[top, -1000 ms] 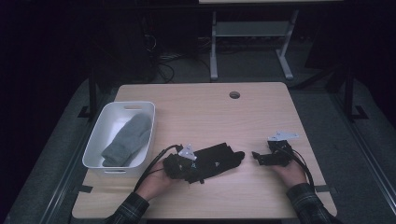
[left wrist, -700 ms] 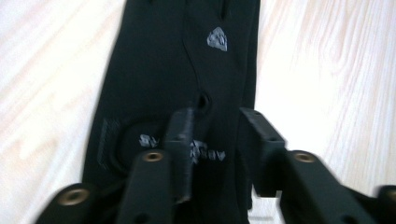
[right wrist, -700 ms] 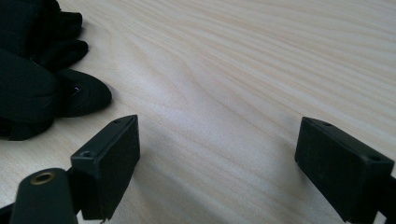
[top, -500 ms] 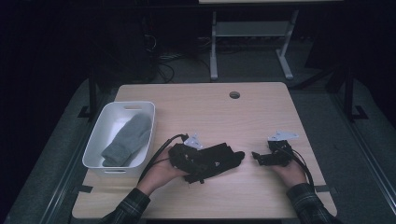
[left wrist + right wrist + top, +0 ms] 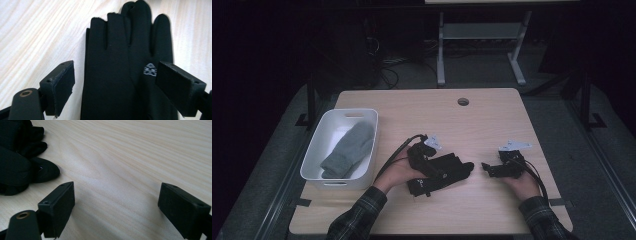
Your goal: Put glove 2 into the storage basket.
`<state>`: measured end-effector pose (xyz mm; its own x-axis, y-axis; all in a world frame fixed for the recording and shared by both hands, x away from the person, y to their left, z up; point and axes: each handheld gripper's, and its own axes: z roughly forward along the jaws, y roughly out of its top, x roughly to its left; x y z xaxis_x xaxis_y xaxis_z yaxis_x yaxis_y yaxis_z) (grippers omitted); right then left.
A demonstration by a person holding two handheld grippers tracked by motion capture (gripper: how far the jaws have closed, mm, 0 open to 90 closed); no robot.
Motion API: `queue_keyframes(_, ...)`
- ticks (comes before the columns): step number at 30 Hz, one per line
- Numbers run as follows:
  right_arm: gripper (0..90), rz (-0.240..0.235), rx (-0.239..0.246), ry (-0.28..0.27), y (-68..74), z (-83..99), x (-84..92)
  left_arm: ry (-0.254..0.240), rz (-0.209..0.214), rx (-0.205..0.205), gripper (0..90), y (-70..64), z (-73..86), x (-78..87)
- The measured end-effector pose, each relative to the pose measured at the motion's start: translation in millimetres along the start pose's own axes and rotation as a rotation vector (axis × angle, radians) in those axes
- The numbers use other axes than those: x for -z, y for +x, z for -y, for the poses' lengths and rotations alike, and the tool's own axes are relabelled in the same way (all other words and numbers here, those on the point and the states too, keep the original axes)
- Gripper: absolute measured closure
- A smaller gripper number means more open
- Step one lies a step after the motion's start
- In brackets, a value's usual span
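Observation:
A black glove (image 5: 460,168) lies flat on the wooden table (image 5: 412,107), fingers pointing right. In the left gripper view the glove (image 5: 112,47) runs up between the jaws, with a small grey logo on it. My left gripper (image 5: 446,167) hovers over its cuff end, and its jaws have just been opening. The left gripper (image 5: 115,72) now stands open, the pads clear of the fabric on both sides. My right gripper (image 5: 486,167) rests to the right of the glove, pointing left at it. The right gripper (image 5: 116,192) is open over bare wood, with the glove's fingertips (image 5: 25,160) ahead to its left.
A white bin (image 5: 362,114) stands at the table's left with a grey mitten (image 5: 349,150) inside. A round cable hole (image 5: 463,101) sits near the far edge. Beyond the table, a metal stand (image 5: 442,55) is on the dark floor.
My left hand has slid right and a little away along the black glove, and its jaws have spread apart. The right hand has kept still.

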<state>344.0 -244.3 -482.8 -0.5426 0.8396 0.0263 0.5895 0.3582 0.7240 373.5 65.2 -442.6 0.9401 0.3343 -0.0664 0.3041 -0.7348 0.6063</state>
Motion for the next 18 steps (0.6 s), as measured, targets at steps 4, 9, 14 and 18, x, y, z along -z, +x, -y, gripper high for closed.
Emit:
queue_keyframes(4,13.9,0.0,0.0,0.0,0.1,-0.1,-0.1,0.016,0.013,0.005,13.6,1.4,3.3,-8.1)
queue_keyframes(9,13.9,0.0,0.0,0.0,0.2,-0.1,-0.1,0.029,0.026,0.003,13.4,1.0,5.6,-12.8)
queue_keyframes(14,13.9,-0.001,0.001,0.0,0.3,-0.2,-0.2,0.035,0.038,-0.003,13.1,0.0,7.9,-17.6)
queue_keyframes(18,13.9,-0.002,0.001,0.0,0.3,-0.1,-0.2,0.023,0.025,-0.009,13.0,-1.8,9.9,-18.2)
